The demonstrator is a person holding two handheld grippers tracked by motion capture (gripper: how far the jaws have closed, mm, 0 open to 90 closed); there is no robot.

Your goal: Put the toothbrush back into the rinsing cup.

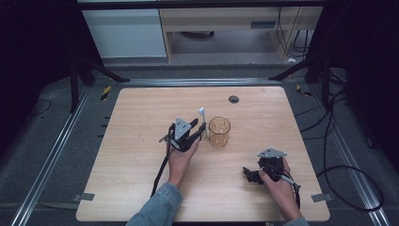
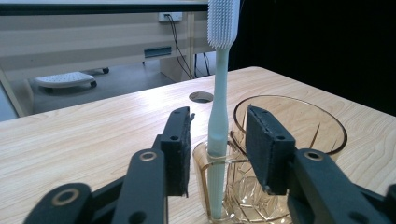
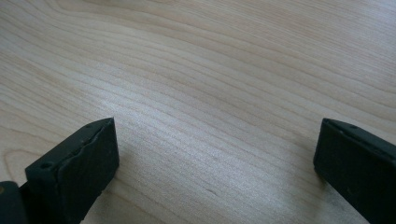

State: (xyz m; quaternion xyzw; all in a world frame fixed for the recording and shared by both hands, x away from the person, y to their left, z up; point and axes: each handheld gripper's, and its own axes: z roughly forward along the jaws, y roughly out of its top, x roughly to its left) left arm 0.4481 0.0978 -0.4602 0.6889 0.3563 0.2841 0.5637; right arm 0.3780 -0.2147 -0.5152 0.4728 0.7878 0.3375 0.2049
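At the centre of the tabletop [image 1: 141,155] stands an amber glass cup [image 1: 219,132]. A pale toothbrush [image 2: 218,116] stands upright with its handle in a small holder [image 2: 210,186] that touches the cup's outer wall at its 9 o'clock side, bristle head up. The left hand-held gripper [image 1: 200,129] sits just beside the cup at 9 o'clock. Its jaws are spread on either side of the toothbrush handle, and the pads [image 2: 180,149] stand clear of it. The right hand-held gripper [image 1: 248,174] rests at 5 o'clock from the cup, well apart from it. Its jaws are spread wide over bare wood, with nothing between them.
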